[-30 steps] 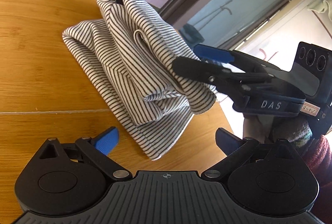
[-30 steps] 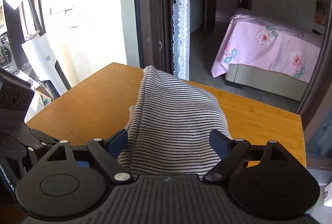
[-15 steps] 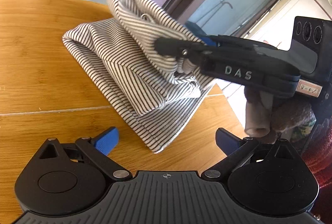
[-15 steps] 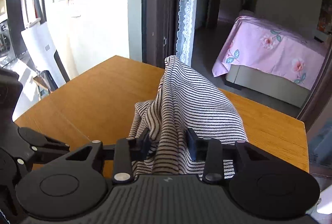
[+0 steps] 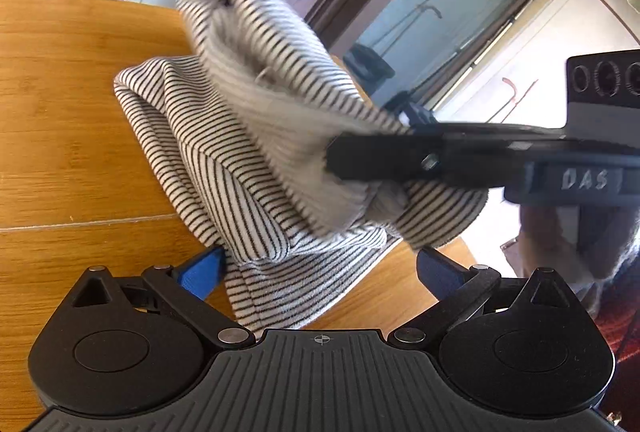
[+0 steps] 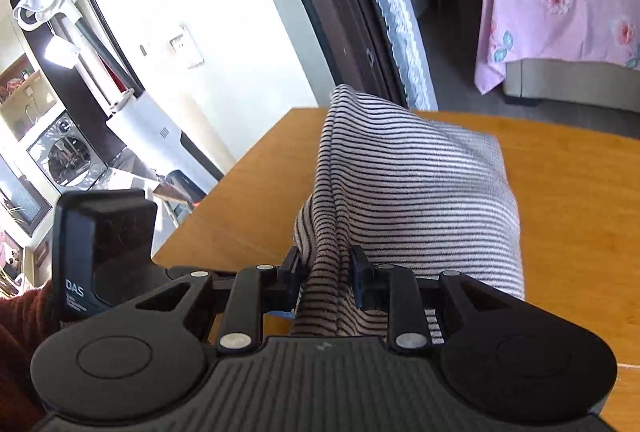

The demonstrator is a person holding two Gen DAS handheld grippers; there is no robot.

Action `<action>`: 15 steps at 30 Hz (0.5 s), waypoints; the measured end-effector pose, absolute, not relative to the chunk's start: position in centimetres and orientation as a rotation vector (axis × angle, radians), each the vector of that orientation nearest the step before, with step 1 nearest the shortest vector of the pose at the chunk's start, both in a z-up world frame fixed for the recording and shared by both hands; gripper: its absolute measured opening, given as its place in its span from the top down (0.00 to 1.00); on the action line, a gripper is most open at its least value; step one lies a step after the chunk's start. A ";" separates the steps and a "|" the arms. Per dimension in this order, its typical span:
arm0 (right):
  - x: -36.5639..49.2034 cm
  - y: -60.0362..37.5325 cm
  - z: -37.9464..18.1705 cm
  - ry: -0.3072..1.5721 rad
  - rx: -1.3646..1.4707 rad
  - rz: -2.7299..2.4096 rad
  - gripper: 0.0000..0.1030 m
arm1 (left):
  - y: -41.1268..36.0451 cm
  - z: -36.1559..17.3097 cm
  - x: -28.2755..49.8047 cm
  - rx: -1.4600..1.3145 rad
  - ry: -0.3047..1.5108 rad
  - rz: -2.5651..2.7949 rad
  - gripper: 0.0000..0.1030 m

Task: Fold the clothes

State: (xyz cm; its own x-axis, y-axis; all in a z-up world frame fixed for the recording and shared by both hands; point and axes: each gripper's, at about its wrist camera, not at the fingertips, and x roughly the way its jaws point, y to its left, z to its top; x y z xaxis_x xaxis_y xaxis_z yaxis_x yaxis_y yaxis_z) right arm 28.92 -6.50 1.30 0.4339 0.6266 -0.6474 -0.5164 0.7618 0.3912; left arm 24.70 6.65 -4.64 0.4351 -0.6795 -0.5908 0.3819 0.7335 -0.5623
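Observation:
A black-and-white striped garment (image 5: 248, 152) lies bunched on the wooden table (image 5: 60, 112), with one part lifted. In the right wrist view my right gripper (image 6: 325, 274) is shut on a gathered fold of the striped garment (image 6: 408, 192), holding it up off the table. That same right gripper (image 5: 372, 160) reaches in from the right in the left wrist view, pinching the blurred raised cloth. My left gripper (image 5: 320, 270) stands open just above the table, its blue-padded fingers either side of the garment's near hem, not closed on it.
The table's right edge (image 5: 460, 256) runs close to the garment. Beyond the table are a doorway with a lace curtain (image 6: 392, 16), a bed with a pink floral cover (image 6: 560, 20), and a washing machine (image 6: 64, 156). A red sleeve (image 6: 16, 332) shows at the left.
The right gripper closed on a fold of the garment and lifted it up and toward the right. The left gripper moved forward until the near hem lay between its open fingers.

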 end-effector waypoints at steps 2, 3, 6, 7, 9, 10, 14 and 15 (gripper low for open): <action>29.6 -6.1 -0.1 0.909 0.185 0.743 0.76 | 6.6 -4.6 24.7 -0.363 0.896 -0.683 0.00; 29.9 -6.0 -0.6 0.923 0.200 0.754 0.75 | 6.5 -4.6 24.8 -0.364 0.895 -0.682 0.00; 30.4 -5.9 -1.0 0.937 0.209 0.771 0.74 | 6.4 -4.6 24.9 -0.369 0.896 -0.677 0.00; 30.4 -5.9 -1.1 0.936 0.209 0.774 0.73 | 6.3 -4.5 24.8 -0.367 0.895 -0.675 0.00; 30.0 -6.0 -0.7 0.917 0.194 0.771 0.69 | 6.2 -4.4 24.6 -0.360 0.893 -0.671 0.00; 29.7 -6.1 -0.4 0.905 0.191 0.769 0.66 | 6.1 -4.5 24.4 -0.355 0.892 -0.670 0.00; 28.9 -7.4 1.7 0.828 0.211 0.751 0.45 | 6.2 -4.5 24.3 -0.343 0.892 -0.665 0.00; 28.8 -7.8 2.4 0.798 0.216 0.742 0.39 | 6.2 -4.5 24.2 -0.341 0.892 -0.664 0.00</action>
